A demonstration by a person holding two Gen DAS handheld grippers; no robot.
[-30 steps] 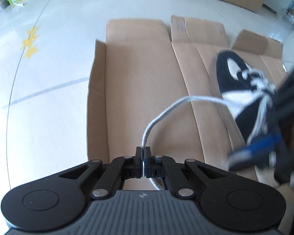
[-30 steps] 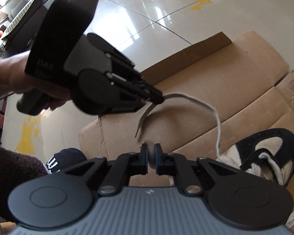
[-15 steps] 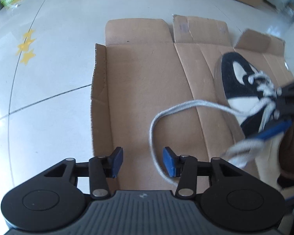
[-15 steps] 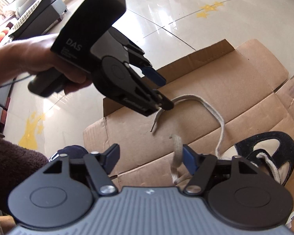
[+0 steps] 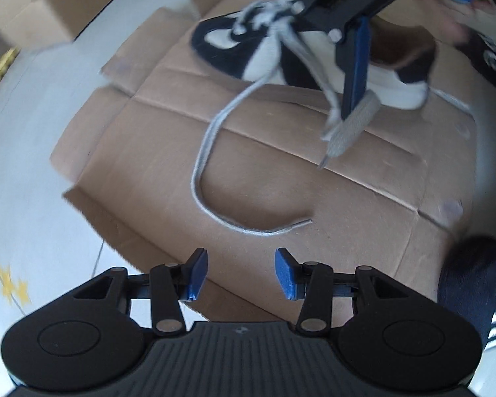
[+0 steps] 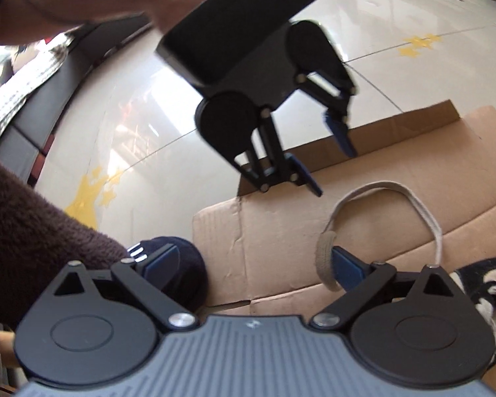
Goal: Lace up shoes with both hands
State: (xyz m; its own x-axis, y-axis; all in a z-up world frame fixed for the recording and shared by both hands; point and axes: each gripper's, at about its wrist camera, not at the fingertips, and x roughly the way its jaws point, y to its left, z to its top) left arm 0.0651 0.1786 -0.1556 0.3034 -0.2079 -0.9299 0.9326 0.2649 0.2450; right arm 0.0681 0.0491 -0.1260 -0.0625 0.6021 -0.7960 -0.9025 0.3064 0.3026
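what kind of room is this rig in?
Probably a home living area, not a lab: glossy tiled floor, what looks like a sofa at the edge, and flattened cardboard laid under the shoe as a work mat.

Pale glossy tiled floor [image 5: 33,152] carries flattened brown cardboard sheet [image 5: 281,178], frame centre. On it: black-and-white sneaker [image 5: 248,53] upper centre, grey shoelace [image 5: 205,152] trailing.
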